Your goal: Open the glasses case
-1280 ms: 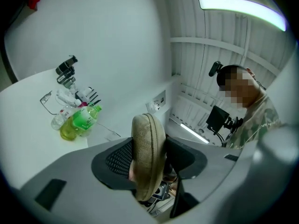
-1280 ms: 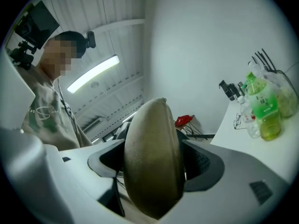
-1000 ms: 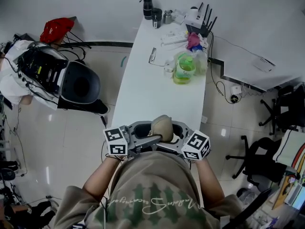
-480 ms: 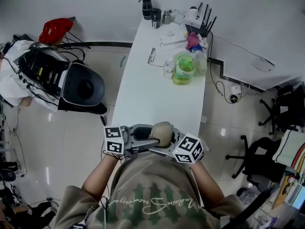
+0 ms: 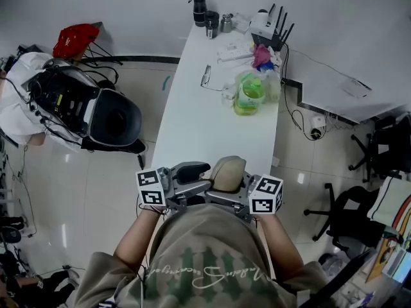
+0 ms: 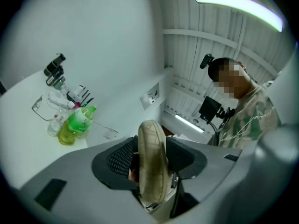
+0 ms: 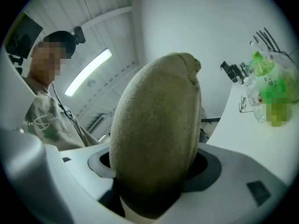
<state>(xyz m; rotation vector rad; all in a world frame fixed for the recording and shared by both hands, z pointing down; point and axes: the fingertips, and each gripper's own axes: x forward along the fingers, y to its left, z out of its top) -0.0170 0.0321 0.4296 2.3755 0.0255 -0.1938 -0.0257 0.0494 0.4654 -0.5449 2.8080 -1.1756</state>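
The person stands at the near end of a long white tabletop (image 5: pixel 212 127) with both tools drawn in close to the chest of a camouflage-print shirt (image 5: pixel 205 262). Between the tools sits the oval, tan, fabric-covered glasses case (image 5: pixel 229 169). It is held up just in front of the body, over the tabletop's near edge. The right gripper (image 5: pixel 227 183) comes in from the person's right, and its jaws are clamped around the broad, rounded body of the case, which fills the space between them in the right gripper view. The left gripper (image 5: pixel 204 177) reaches in from the other side. In its own view the case stands edge-on between the two dark pads with its seam facing the camera, and the jaws, spread wide, press against both of its sides. I cannot tell whether the lid has parted from the base. Each tool's white cube with square black markers faces upward, one on either side of the case. Further along the tabletop, well apart from the case, lie a pair of thin-framed spectacles (image 5: pixel 205 75) and a green plastic drink bottle (image 5: pixel 247 92). At the far end are a dark flask (image 5: pixel 199 8) and a white box with black aerials (image 5: pixel 268 23). A red bag (image 5: pixel 76 39) lies on the pale tiled floor to the left.
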